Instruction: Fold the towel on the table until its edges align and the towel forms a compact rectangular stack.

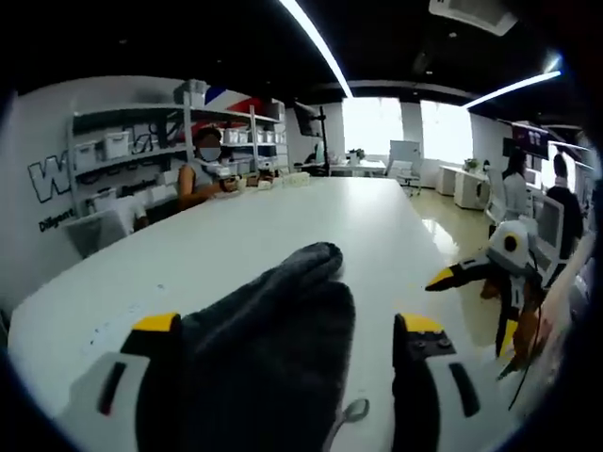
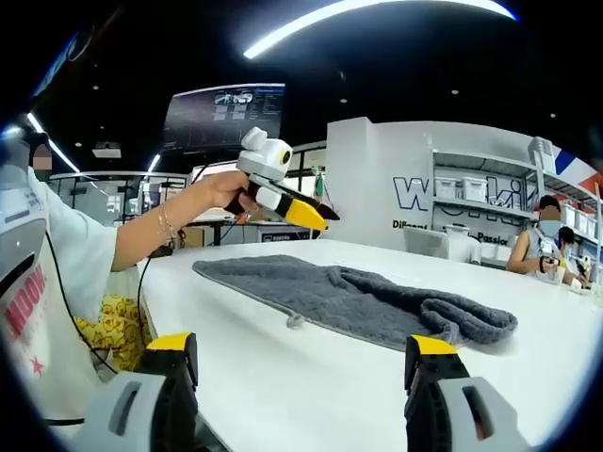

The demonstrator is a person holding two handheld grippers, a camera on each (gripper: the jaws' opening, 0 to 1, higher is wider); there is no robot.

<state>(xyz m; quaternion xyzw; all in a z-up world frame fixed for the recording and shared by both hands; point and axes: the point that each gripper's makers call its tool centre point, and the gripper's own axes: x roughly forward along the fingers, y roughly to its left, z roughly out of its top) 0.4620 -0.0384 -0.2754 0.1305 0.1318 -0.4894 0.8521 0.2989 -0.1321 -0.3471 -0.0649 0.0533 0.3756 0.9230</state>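
**Towel lying loose on the counter**

Towel, dark grey, lies rumpled along the white counter, one end bunched. Left gripper, held raised in a hand with forearm extended, shows its jaws nearly closed, empty. Right gripper hovers low, jaws spread, released.

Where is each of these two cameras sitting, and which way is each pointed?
Left gripper view: rides the left hand-held gripper, low over the dark grey terry towel, facing down the long white table.
Right gripper view: rides the right hand-held gripper, facing across the table; a person's hand shows.
Shared: towel, table, each other's gripper.
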